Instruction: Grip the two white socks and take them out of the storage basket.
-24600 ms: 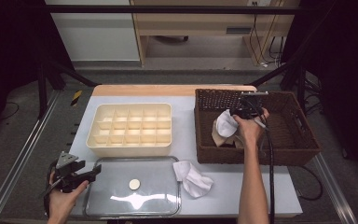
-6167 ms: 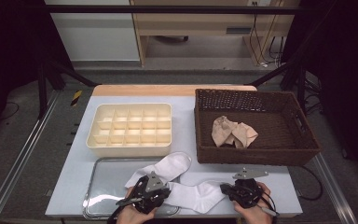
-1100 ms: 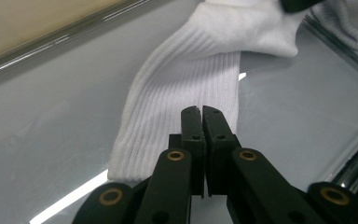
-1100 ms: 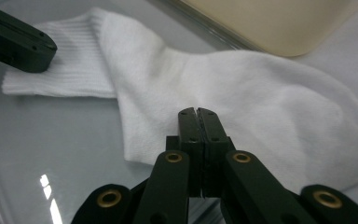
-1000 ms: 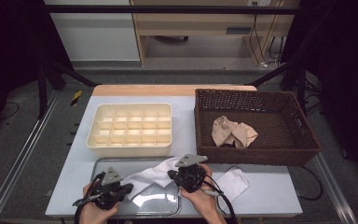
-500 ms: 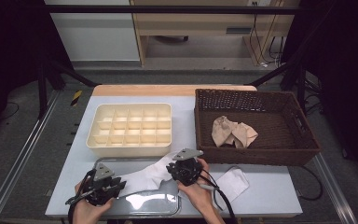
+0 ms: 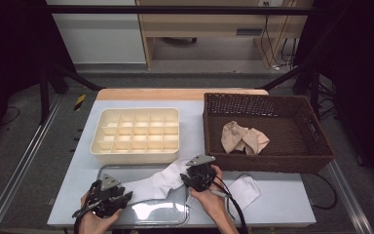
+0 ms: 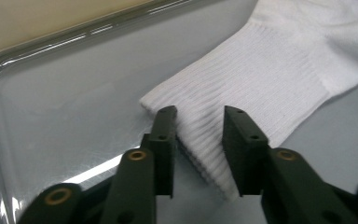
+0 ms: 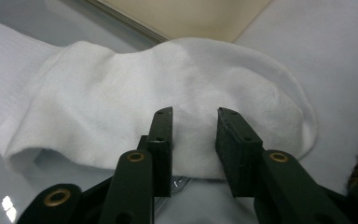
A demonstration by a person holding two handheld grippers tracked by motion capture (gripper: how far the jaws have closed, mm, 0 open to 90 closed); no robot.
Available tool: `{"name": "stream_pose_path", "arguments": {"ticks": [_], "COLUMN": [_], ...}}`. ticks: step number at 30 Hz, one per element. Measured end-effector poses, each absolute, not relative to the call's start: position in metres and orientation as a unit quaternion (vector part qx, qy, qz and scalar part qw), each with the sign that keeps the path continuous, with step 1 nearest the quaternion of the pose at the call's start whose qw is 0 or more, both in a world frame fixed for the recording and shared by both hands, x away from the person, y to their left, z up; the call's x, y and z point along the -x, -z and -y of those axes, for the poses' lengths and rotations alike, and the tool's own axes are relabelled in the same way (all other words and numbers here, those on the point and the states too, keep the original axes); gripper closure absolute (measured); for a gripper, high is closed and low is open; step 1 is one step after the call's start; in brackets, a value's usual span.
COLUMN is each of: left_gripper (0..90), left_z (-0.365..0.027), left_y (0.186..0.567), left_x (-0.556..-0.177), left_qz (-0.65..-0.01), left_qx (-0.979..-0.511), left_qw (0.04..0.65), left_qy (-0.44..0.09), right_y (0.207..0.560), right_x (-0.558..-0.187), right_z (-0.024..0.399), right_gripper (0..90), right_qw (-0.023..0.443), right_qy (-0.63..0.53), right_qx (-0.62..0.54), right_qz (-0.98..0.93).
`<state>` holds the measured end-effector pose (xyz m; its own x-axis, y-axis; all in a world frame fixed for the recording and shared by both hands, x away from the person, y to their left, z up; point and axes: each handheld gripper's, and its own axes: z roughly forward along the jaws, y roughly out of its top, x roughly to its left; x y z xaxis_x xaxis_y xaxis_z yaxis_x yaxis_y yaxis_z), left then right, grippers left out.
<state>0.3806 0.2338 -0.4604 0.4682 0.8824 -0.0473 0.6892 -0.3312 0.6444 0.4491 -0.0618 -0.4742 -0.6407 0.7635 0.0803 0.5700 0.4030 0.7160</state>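
1. High view: a white sock [image 7: 163,181] lies stretched across the metal tray [image 7: 148,219] at the near edge of the table [image 7: 195,109], its ribbed cuff toward 8 o'clock and its foot toward 2 o'clock, reaching over the tray's far right rim; the left gripper [image 7: 108,195] sits at the cuff end, at about 7 o'clock of the table; the right gripper [image 7: 197,174] sits at the foot end, near 6 o'clock; a second white sock [image 7: 243,189] lies flat on the table at 4 o'clock of the right hand [image 7: 208,201], just beside it; the cream divided box [image 7: 137,134] stands at 12 o'clock of the tray; the brown wicker basket [image 7: 268,161] stands at 2 o'clock, with beige socks [image 7: 245,138] in it.

2. Left gripper view: the jaws have just been opening and stand at a narrow gap; the ribbed cuff [image 8: 261,88] lies between and under them, and the pads seem clear of the cloth, though the fabric hides the very tips; the tray's shiny floor [image 8: 74,116] spreads toward 10 o'clock, its rim curving along the top left.

3. Right gripper view: the jaws have just been opening here too, parted narrowly; the sock's foot [image 9: 191,79] lies in a soft hump ahead of and between them, resting loose, not pinched; the tray rim [image 9: 121,21] runs at 11 o'clock, the cream box wall beyond it; the bare table shows at 2 o'clock.
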Motion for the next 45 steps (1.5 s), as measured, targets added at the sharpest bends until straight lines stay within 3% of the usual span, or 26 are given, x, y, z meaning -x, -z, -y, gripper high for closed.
{"name": "stream_pose_path", "arguments": {"ticks": [1, 2, 5, 15, 20, 24, 30, 36, 39, 41, 45], "left_gripper": [71.1, 75.0, 80.0, 80.2, 76.4, 72.8, 71.3, 76.3, 79.5, 81.6, 83.1], "left_z": [-0.235, -0.236, -0.24, -0.253, -0.255, -0.259, -0.262, -0.258, -0.257, -0.255, -0.254], "left_y": [0.46, 0.461, 0.461, 0.458, 0.461, 0.46, 0.46, 0.463, 0.463, 0.463, 0.463], "left_x": [-0.382, -0.384, -0.391, -0.405, -0.408, -0.409, -0.409, -0.41, -0.411, -0.412, -0.416], "left_qz": [-0.49, -0.494, -0.498, -0.473, -0.476, -0.48, -0.48, -0.476, -0.475, -0.472, -0.468], "left_qx": [-0.801, -0.798, -0.795, -0.797, -0.794, -0.79, -0.788, -0.794, -0.796, -0.798, -0.8], "left_qw": [0.307, 0.313, 0.321, 0.332, 0.334, 0.338, 0.344, 0.336, 0.334, 0.332, 0.329], "left_qy": [-0.154, -0.148, -0.133, -0.177, -0.176, -0.179, -0.176, -0.173, -0.171, -0.173, -0.179], "right_y": [0.474, 0.474, 0.472, 0.46, 0.455, 0.452, 0.468, 0.479, 0.482, 0.48, 0.476], "right_x": [-0.449, -0.448, -0.444, -0.408, -0.405, -0.409, -0.42, -0.432, -0.432, -0.432, -0.433], "right_z": [0.062, 0.062, 0.06, 0.062, 0.073, 0.096, 0.108, 0.097, 0.092, 0.093, 0.099], "right_gripper": [71.8, 80.6, 88.7, 85.0, 71.8, 70.4, 68.9, 72.8, 86.0, 90.0, 90.0], "right_qw": [0.131, 0.129, 0.131, 0.038, 0.068, 0.1, 0.103, 0.101, 0.1, 0.1, 0.124], "right_qy": [-0.37, -0.373, -0.372, -0.388, -0.424, -0.425, -0.411, -0.398, -0.388, -0.384, -0.385], "right_qx": [-0.405, -0.405, -0.404, -0.377, -0.365, -0.39, -0.421, -0.427, -0.423, -0.428, -0.442], "right_qz": [-0.826, -0.825, -0.825, -0.84, -0.826, -0.81, -0.802, -0.806, -0.813, -0.812, -0.801]}}
